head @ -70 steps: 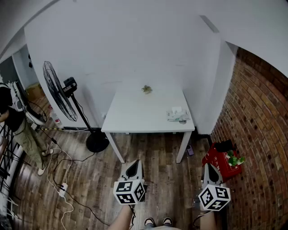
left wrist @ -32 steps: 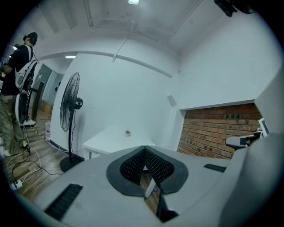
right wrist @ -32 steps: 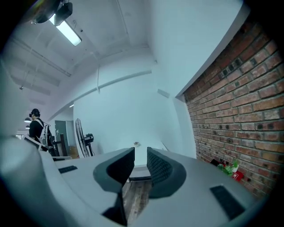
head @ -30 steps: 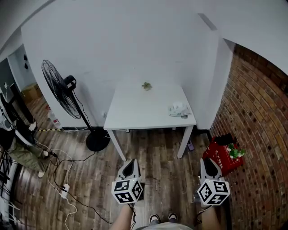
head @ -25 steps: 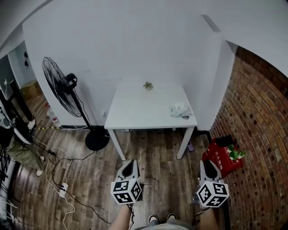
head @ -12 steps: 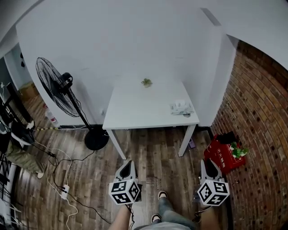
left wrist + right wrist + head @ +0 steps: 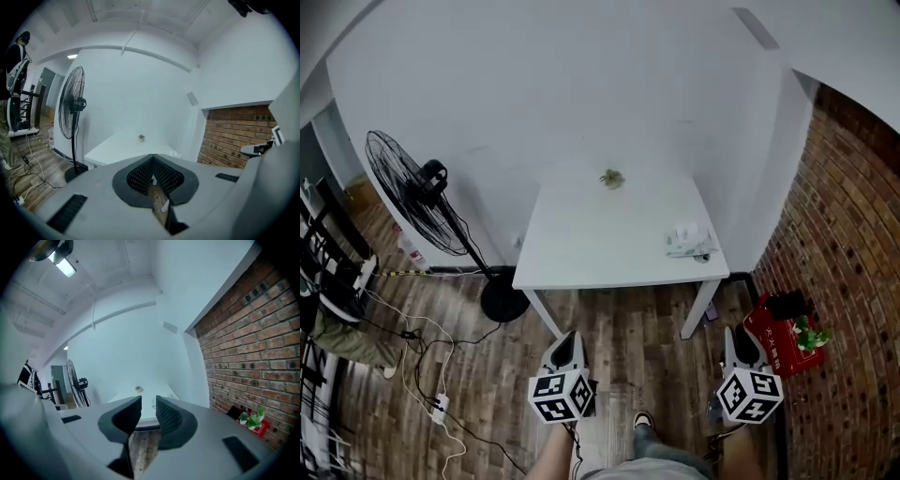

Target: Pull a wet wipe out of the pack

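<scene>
The wet wipe pack [image 7: 690, 240] lies near the right edge of a white table [image 7: 600, 253], far ahead of both grippers. My left gripper [image 7: 569, 336] hangs low over the wooden floor in front of the table, its jaws meeting at the tips with nothing in them [image 7: 152, 158]. My right gripper [image 7: 735, 332] is at the same height to the right, level with the table's right leg. A narrow gap shows between its jaws [image 7: 148, 405], and it holds nothing. In the left gripper view the pack [image 7: 175, 153] is a small pale shape on the tabletop.
A small green object [image 7: 612, 178] sits at the table's far edge by the white wall. A standing fan [image 7: 411, 188] is to the left, with cables and a power strip [image 7: 441, 410] on the floor. A red box [image 7: 780, 339] with a plant stands by the brick wall.
The view has moved nearer the table, which now looks larger. A foot has stepped forward between the grippers. The person at the left has mostly left the view. Both grippers stay low.
</scene>
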Demonstrator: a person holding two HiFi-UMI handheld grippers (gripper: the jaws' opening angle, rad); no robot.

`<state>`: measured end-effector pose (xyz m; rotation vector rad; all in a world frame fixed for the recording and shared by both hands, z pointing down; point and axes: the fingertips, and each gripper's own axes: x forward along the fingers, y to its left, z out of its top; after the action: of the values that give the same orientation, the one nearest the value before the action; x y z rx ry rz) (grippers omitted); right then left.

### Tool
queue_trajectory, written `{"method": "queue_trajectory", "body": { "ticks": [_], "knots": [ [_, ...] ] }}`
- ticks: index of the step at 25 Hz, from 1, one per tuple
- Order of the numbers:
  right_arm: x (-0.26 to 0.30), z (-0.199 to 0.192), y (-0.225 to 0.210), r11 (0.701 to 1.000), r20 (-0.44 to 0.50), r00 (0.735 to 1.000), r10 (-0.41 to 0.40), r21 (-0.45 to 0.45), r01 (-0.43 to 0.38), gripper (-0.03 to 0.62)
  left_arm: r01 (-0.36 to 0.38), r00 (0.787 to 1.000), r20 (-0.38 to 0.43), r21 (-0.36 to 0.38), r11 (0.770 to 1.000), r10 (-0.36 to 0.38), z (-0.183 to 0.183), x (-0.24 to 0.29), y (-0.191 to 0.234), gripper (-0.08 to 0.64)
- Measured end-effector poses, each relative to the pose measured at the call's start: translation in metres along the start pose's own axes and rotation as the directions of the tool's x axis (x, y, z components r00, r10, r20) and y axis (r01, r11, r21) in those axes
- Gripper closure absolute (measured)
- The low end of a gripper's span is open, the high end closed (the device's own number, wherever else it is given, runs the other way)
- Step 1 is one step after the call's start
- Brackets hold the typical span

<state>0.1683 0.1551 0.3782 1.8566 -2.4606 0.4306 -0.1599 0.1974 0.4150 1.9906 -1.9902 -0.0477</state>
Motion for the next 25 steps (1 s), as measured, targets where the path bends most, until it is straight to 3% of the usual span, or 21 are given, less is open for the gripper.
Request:
{"method": "queue_trajectory", "body": {
  "ticks": [13,25],
  "knots": [
    [0.133,0.034,-0.039,0.999,-0.009,1.000,0.023,0.029,-0.023,0.503,-0.045,0.999,-0.019,0.018,0.999,0.046,0.027,0.117,0.004,0.559],
    [0.205,0.035,-0.064,0.997,-0.036,0.999,0.024,0.072,-0.021,0.505,-0.045,0.996,-0.077,0.047,0.998,0.049,0.029,0.188,-0.001,0.560]
  ]
}}
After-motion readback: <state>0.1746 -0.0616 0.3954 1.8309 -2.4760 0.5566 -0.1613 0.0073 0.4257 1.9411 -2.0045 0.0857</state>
